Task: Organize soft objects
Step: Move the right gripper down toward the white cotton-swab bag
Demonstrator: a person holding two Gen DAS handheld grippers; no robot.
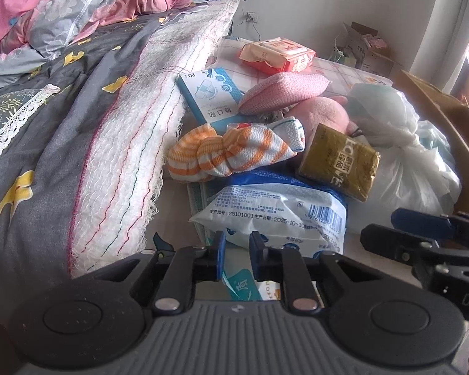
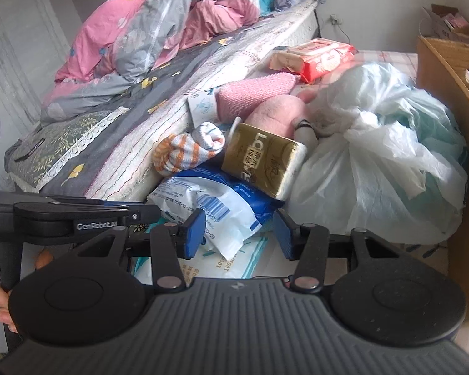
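Note:
A pile of soft goods lies beside the bed: an orange-and-white striped sock bundle [image 1: 225, 153] [image 2: 187, 150], a gold tissue pack [image 1: 340, 162] [image 2: 262, 162], a white-and-blue soft pack [image 1: 275, 215] [image 2: 215, 203], a pink knit cloth [image 1: 281, 92] [image 2: 253, 93], a pink plush [image 1: 325, 115] [image 2: 278, 115] and a tied white plastic bag [image 1: 400, 143] [image 2: 375, 156]. My left gripper [image 1: 237, 256] is narrowly open and empty, just short of the white-and-blue pack. My right gripper [image 2: 239, 234] is open and empty, its fingers either side of that pack's corner. Each gripper shows in the other's view.
The bed with a grey quilt [image 1: 47, 131] and a pink duvet [image 2: 172, 15] rises on the left. A red wet-wipes pack [image 1: 278, 53] and a blue plaster box [image 1: 209, 93] lie behind. A wooden board [image 2: 453, 100] stands on the right, cardboard boxes [image 1: 365, 47] at the back wall.

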